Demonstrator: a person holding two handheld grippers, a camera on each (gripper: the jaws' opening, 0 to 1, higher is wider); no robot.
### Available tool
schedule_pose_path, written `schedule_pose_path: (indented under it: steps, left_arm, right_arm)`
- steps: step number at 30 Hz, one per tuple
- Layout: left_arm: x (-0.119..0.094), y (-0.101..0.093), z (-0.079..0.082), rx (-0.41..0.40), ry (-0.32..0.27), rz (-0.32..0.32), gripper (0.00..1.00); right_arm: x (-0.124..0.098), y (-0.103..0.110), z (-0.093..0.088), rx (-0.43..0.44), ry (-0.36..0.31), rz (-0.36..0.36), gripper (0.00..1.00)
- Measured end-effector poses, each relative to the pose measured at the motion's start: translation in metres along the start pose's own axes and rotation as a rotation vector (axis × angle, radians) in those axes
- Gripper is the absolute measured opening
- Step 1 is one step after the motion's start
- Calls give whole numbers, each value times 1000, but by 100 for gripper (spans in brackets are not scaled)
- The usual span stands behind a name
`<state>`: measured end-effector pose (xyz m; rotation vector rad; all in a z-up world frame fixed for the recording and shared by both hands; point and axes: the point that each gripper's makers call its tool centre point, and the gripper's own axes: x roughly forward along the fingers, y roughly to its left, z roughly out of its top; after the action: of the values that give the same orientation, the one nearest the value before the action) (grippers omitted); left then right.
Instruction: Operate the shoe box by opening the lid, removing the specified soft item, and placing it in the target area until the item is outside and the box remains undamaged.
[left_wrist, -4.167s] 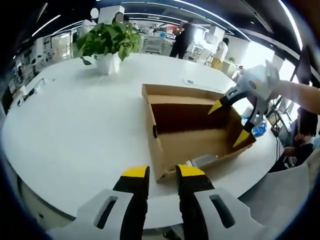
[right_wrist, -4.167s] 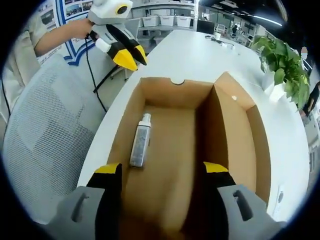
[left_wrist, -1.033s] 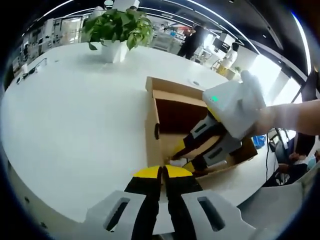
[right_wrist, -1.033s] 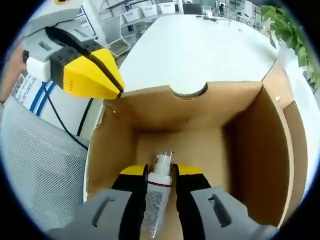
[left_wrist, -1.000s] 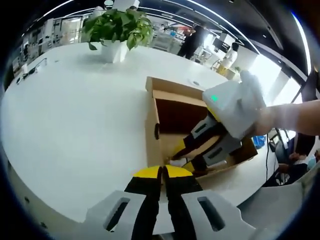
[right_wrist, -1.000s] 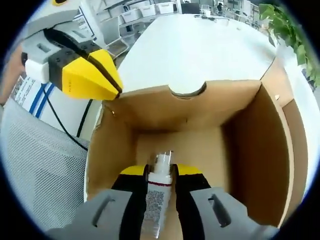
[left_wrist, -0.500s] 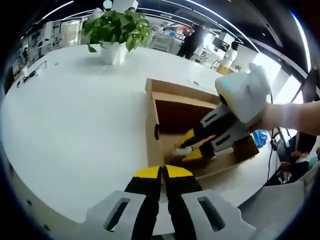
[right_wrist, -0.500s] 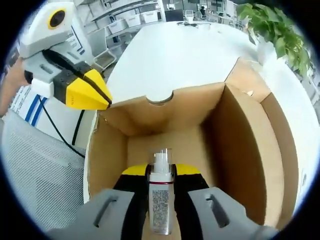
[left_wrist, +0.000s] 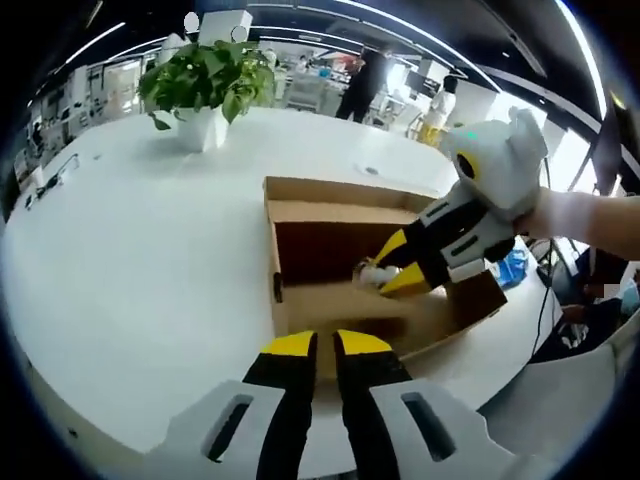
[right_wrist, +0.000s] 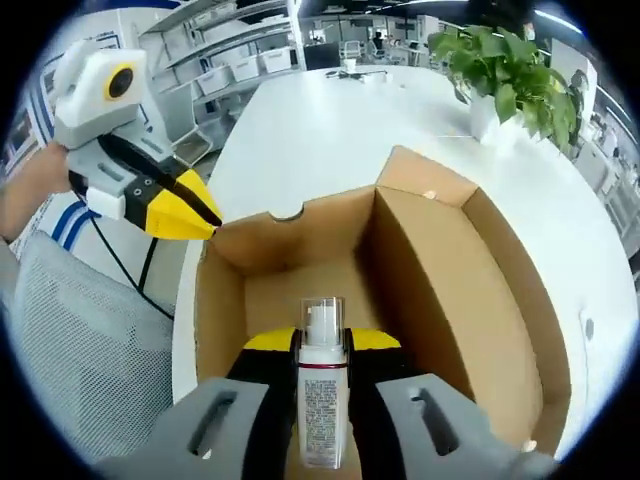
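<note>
Now open shoe box (right_wrist: 470, 290), bottle (right_wrist: 322, 390) in right tongs (right_wrist: 322, 345)

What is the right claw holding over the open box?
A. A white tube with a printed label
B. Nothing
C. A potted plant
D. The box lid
A: in the right gripper view the right claw is shut on the tube, its cap end pointing out over the box; the left gripper view shows the same tube in that claw above the box.
</note>
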<state>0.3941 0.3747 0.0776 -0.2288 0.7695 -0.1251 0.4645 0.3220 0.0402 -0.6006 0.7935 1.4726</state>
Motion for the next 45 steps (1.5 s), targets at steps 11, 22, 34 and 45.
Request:
schedule_pose_path:
  steps: [11,22,34,45]
  left_arm:
    - [15,-45,16,107,3,-72,18]
    - [34,-93,27,183,-5,-159,28]
    - [52,-141,36,226,-13,-254,35]
    - [65,-176,46,276,-28,-328,41]
  right_arm:
    - [-54,-22,4,101,-129,-94,15]
    - [-100,-37,-2,193,-224,-175,15]
    - [-149,-46,3,282,-354,-268,15]
    - [-186,-56,7,404,-496,-339,15]
